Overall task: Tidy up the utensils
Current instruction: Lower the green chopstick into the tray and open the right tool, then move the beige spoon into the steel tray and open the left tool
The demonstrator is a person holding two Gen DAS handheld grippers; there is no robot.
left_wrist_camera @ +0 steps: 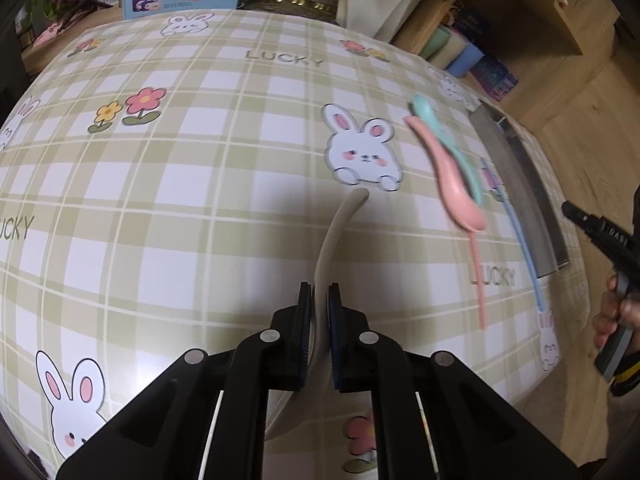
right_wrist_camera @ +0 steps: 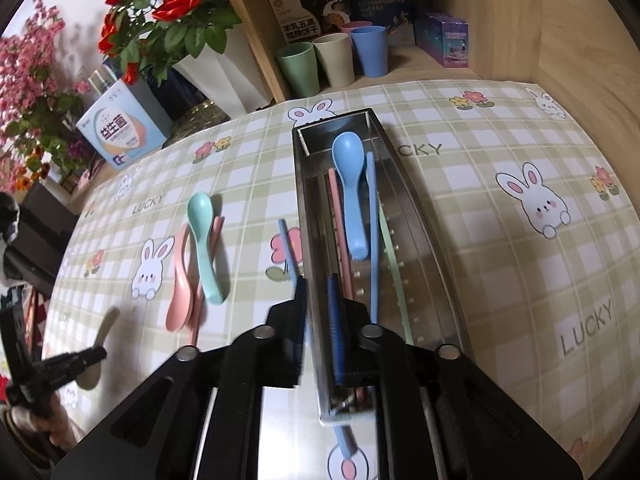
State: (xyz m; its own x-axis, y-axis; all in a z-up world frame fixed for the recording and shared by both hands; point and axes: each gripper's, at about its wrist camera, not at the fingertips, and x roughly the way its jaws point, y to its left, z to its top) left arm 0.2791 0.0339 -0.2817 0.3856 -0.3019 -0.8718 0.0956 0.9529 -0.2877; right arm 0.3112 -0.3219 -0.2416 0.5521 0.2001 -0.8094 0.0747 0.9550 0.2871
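Note:
My left gripper (left_wrist_camera: 319, 292) is shut on a beige spoon (left_wrist_camera: 336, 232), handle pointing away over the checked tablecloth; it also shows in the right wrist view (right_wrist_camera: 105, 330). A pink spoon (left_wrist_camera: 456, 184) and a teal spoon (left_wrist_camera: 440, 132) lie side by side at the right, with a pink chopstick (left_wrist_camera: 478, 280) and a blue chopstick (left_wrist_camera: 516, 232). My right gripper (right_wrist_camera: 318, 300) is open over the near end of the metal utensil tray (right_wrist_camera: 424, 216), which holds a blue spoon (right_wrist_camera: 352, 192) and pink, blue and green chopsticks. The teal spoon (right_wrist_camera: 204, 240) and pink spoon (right_wrist_camera: 180, 284) lie left of the tray.
Green, beige and blue cups (right_wrist_camera: 332, 60) stand in a wooden shelf behind the table. A white vase with red roses (right_wrist_camera: 208, 64) and a carton (right_wrist_camera: 120, 132) stand at the back left. A wooden wall (right_wrist_camera: 580, 40) bounds the right side.

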